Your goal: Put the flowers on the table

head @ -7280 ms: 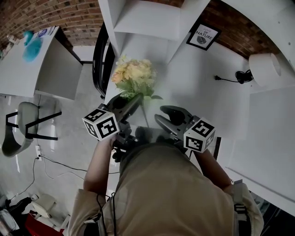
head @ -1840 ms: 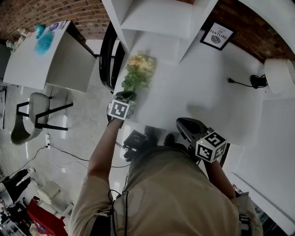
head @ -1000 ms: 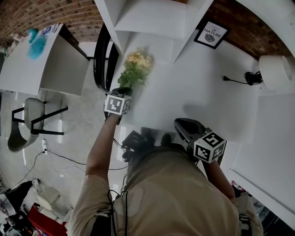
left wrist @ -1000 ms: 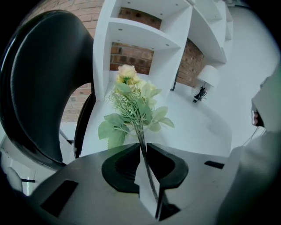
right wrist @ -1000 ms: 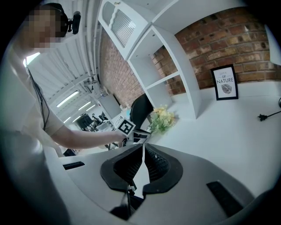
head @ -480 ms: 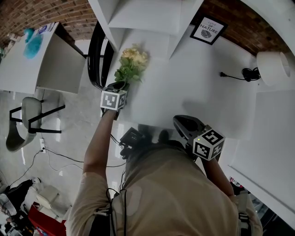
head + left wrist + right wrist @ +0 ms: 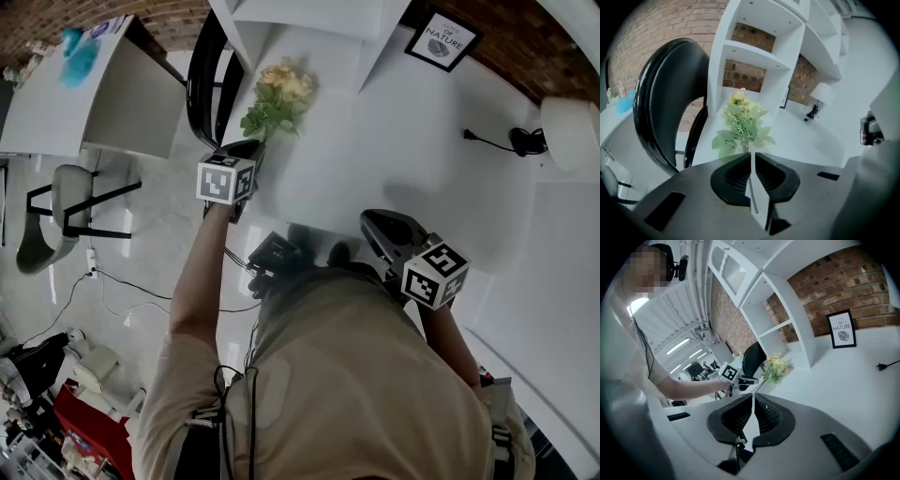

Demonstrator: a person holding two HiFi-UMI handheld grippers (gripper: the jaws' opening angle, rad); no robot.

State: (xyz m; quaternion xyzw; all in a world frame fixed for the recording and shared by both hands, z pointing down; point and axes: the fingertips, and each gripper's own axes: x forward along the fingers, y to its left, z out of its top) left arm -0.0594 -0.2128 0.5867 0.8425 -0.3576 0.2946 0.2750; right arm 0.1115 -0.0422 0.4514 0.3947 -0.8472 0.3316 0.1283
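A bunch of pale yellow flowers (image 7: 277,94) with green leaves sticks out over the white table's (image 7: 403,178) far left corner. My left gripper (image 7: 251,150) is shut on its thin stem, which runs between the jaws in the left gripper view; the jaws have just been closing a little further on it. There the flowers (image 7: 740,123) stand just beyond the left gripper (image 7: 751,155). I cannot tell whether the bunch touches the table. My right gripper (image 7: 377,225) hangs shut and empty at the table's near edge. From the right gripper (image 7: 752,397) the flowers (image 7: 776,367) show far off.
A white shelving unit (image 7: 309,23) stands at the table's back. A framed print (image 7: 445,39) leans on the brick wall. A black plug and cable (image 7: 511,141) lie at the right by a white round lamp (image 7: 567,122). A black chair (image 7: 202,80) stands left of the table.
My left gripper has lifted a little with the flowers in it. The right gripper has stayed where it was.
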